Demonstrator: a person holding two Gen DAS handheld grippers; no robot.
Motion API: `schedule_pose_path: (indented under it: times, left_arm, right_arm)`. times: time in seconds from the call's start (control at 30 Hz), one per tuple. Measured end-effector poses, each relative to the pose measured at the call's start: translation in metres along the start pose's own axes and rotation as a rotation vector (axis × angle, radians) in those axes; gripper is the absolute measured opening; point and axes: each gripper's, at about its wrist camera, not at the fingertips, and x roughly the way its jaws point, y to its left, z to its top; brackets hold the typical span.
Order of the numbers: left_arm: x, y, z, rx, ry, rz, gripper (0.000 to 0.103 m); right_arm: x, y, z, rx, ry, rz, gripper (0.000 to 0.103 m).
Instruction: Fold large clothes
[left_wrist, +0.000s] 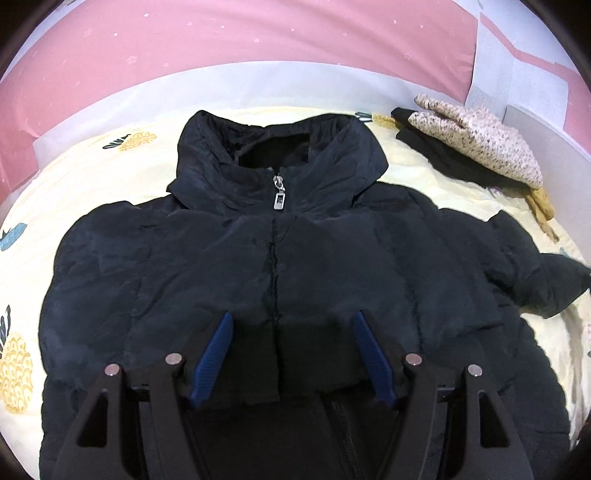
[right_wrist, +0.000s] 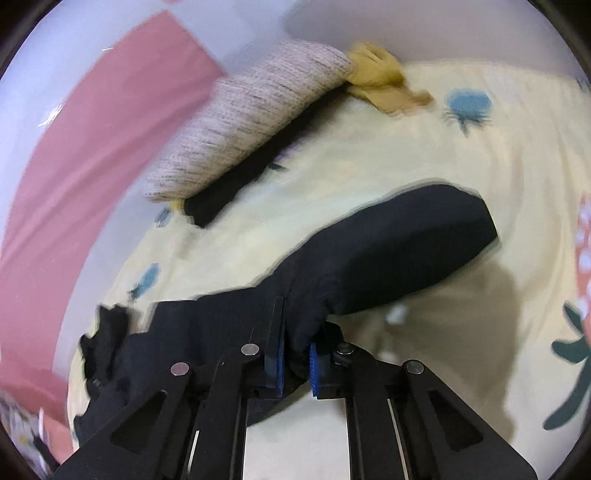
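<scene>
Jaws on the right gripper (right_wrist: 295, 363) are clamped on a sleeve (right_wrist: 388, 254) of the puffy black zip-up hooded jacket (left_wrist: 277, 258); left gripper (left_wrist: 291, 350) sits spread wide above its hem. Jacket's front-up on a cream pineapple-print sheet (left_wrist: 436, 184), shiny quilted fabric, speckled knit bundle (left_wrist: 480, 144) nearby.

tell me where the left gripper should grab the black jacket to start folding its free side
Take the black jacket at the outer edge near the shoulder on the picture's left, coming in from that side, low over the bedsheet. The puffy edge sits raised there, so the open left gripper fingers can probably straddle it.
</scene>
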Motion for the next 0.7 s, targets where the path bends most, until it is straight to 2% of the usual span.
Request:
schedule_pose_path:
  times: [0.2, 0.37, 0.53, 0.7]
  left_arm:
    - [-0.036, 0.01, 0.005, -0.026, -0.053, -0.016, 0.07]
    - [-0.067, 0.024, 0.007, -0.05, -0.102, -0.032, 0.07]
    - [-0.09, 0.043, 0.003, -0.081, -0.135, -0.035, 0.07]
    - [-0.105, 0.068, -0.004, -0.109, -0.15, -0.02, 0.07]
  right_arm:
    - [-0.059, 0.093, 0.009, -0.183, -0.064, 0.166, 0.009]
    - [-0.091, 0.165, -0.005, -0.313, -0.076, 0.284, 0.009]
    - [-0.089, 0.243, -0.036, -0.451, -0.028, 0.362, 0.009]
    - [-0.059, 0.291, -0.078, -0.519, 0.062, 0.4, 0.009]
